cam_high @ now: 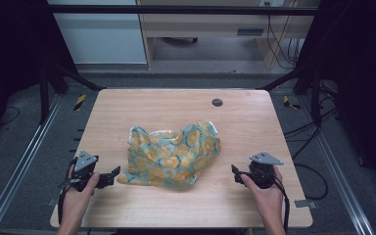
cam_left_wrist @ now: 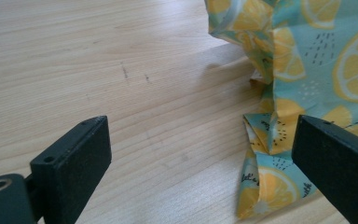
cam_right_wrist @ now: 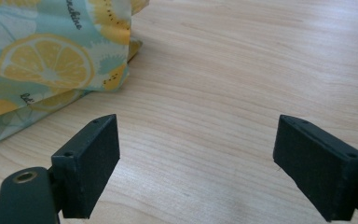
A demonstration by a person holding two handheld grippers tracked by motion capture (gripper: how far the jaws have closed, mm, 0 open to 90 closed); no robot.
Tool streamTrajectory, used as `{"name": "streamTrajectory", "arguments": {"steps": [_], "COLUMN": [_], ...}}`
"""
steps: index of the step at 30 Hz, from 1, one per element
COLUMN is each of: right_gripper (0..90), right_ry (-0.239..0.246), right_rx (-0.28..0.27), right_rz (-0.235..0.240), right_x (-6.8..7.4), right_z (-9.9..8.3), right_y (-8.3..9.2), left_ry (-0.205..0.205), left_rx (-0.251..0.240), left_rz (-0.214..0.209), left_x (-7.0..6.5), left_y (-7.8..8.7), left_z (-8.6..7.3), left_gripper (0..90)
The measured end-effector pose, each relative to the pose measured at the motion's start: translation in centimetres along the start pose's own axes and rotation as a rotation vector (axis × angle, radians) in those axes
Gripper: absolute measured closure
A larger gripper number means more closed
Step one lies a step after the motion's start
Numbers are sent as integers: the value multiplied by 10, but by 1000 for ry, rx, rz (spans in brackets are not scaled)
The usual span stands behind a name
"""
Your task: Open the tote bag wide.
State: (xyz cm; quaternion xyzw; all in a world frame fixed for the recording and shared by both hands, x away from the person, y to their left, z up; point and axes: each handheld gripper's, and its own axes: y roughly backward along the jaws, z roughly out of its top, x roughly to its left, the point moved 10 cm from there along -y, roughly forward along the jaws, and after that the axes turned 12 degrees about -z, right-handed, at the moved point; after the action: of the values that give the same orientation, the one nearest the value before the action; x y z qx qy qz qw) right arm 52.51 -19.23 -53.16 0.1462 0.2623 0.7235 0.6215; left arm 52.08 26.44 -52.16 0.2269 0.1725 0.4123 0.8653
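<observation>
One crumpled teal cloth with a yellow lemon-slice print (cam_high: 172, 154) sits bunched mid-table on the light wooden tabletop (cam_high: 245, 122). Two grippers, one per hand. Left gripper (cam_high: 111, 177): jaws spread wide, nothing between them but bare wood, just beside the cloth's near-left corner; one jaw overlaps the cloth edge in the left gripper view, contact can't be told. Right gripper (cam_high: 235, 174): jaws also wide, empty, a short way off the cloth's right edge, not touching. One dark round grommet (cam_high: 217, 102) near the far edge.
</observation>
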Motion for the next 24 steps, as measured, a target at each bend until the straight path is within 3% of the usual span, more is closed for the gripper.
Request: {"name": "streamTrajectory", "arguments": {"steps": [4,10,14,18,21,22,23,24], "right_gripper": [157,181,226,254,258,273,273,292], "right_ry": [3,21,52,67,85,117,117,133], "right_rx": [8,-6,-11,4,9,10,10,12], "right_rz": [-12,12,43,72,79,89,89,102], "right_x": [-2,4,11,17,23,30,30,37], "right_z": [4,30,51,73,86,99,99,113], "right_y": [-1,4,7,11,10,9,9,7], "left_ry": [11,-1,-31,-24,-35,-45,-45,-51], "left_rx": [-3,-43,-85,-107,-112,-98,-98,-94], "left_rz": [-15,-30,-29,-20,-22,-18,-18,-20], "left_x": [-4,-9,-6,2,4,5,5,5], "left_y": [0,1,-2,-10,-15,-19,-19,-21], "left_z": [0,5,15,20,23,22,22,21], "left_gripper": [44,44,47,50,52,52,52,52]}}
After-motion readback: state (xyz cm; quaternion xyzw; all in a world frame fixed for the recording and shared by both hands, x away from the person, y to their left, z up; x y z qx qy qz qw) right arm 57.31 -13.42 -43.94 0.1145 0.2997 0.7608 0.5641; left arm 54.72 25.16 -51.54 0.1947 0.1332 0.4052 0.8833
